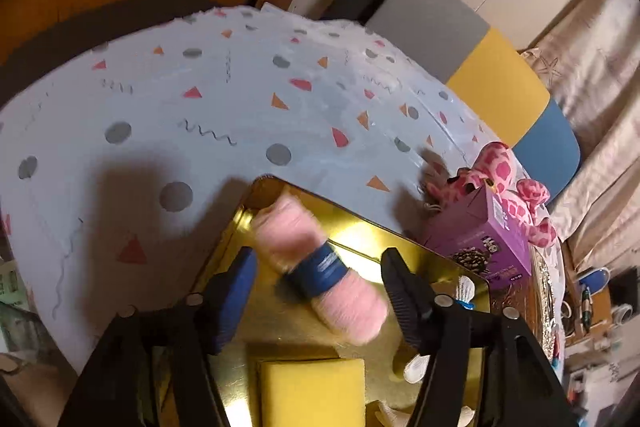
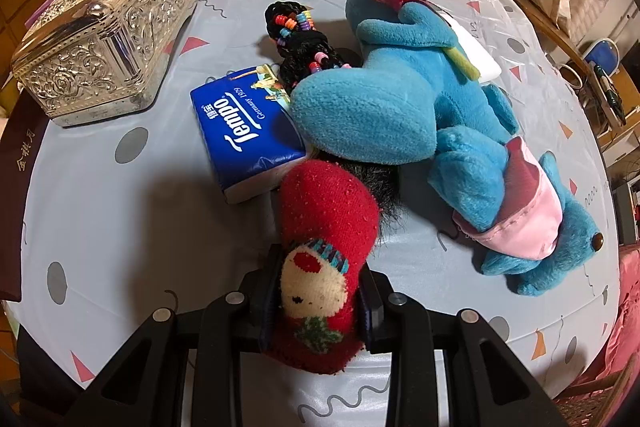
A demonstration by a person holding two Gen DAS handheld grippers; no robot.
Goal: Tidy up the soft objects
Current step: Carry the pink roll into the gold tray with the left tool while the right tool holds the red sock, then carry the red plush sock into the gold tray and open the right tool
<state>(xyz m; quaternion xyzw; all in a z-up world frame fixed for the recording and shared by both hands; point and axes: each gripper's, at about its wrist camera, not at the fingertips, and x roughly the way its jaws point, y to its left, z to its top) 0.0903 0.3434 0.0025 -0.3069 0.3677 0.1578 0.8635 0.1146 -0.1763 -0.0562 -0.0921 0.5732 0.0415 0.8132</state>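
Two black handheld grippers at work, one spread wide, one clamped.

The left gripper point(image 1: 320, 291) angles downward with its blue-padded fingers point(image 1: 236, 291) standing apart, pressing on nothing. The right gripper point(image 2: 318, 303) points steeply down, its jaws closed tight on a red knitted sock point(image 2: 324, 251).

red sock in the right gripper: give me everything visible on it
The red sock is fuzzy knit, with a cream face, dark eyes, red nose, a striped teal band above and a green sprig below. It is bunched lengthwise, and the right gripper is shut on its middle. Its far end lies on the tablecloth beside the Tempo tissue pack, over a tuft of black hair.
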